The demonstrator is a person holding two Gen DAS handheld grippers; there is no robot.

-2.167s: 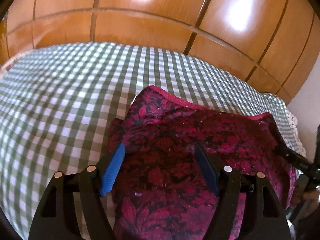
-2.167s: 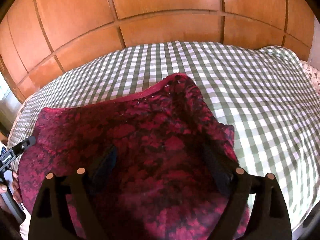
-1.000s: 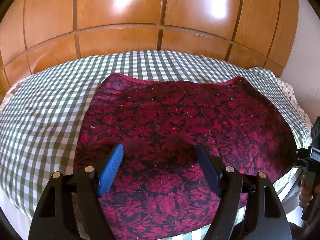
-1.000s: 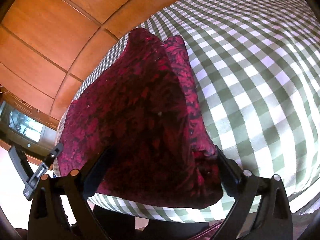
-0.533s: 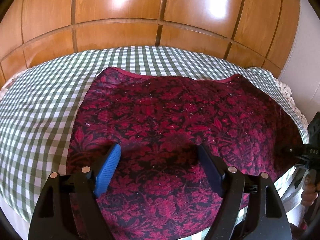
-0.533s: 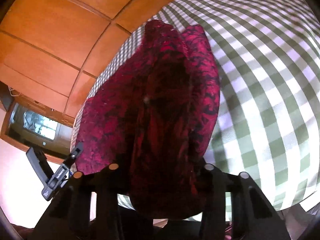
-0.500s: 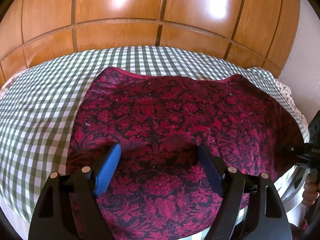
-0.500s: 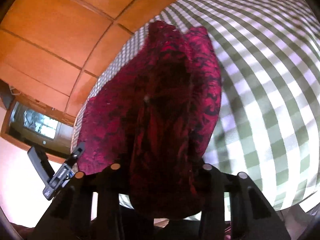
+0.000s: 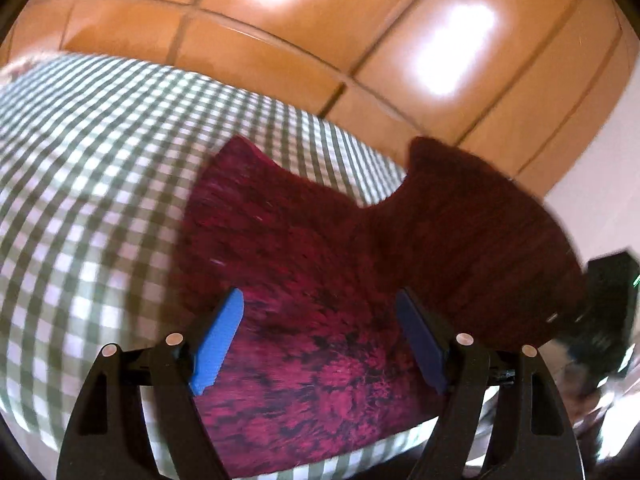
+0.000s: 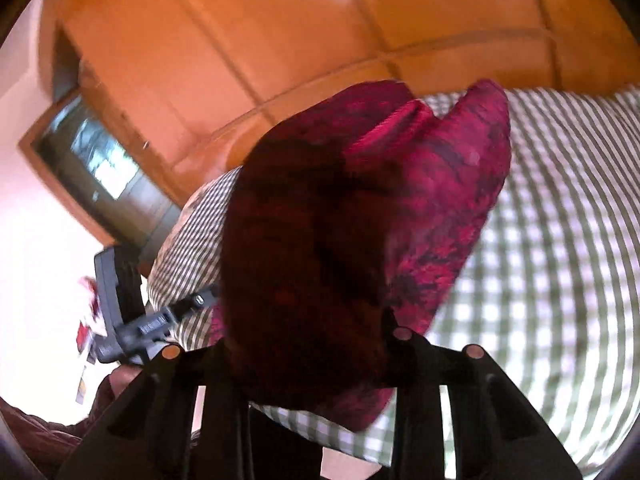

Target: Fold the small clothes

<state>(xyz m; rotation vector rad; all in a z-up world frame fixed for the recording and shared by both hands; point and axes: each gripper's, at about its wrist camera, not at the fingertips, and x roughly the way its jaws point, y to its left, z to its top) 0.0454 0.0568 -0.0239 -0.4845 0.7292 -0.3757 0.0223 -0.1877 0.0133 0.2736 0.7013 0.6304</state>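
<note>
A dark red floral garment lies on the green-and-white checked bed cover. My left gripper is open and empty, its blue pads hovering over the garment's near part. My right gripper is shut on the garment's right edge and holds it lifted; the raised cloth hides its fingertips. In the left wrist view that raised flap stands up at the right, with the right gripper behind it. The left gripper also shows in the right wrist view. Both views are motion-blurred.
A wooden panelled headboard rises behind the bed. The bed's near edge runs just under my left gripper. A dark-framed window or screen sits in the wall to the left.
My right gripper, shut on the garment's right edge, has lifted it higher and carried it leftward over the rest. The left gripper has swung left, still open.
</note>
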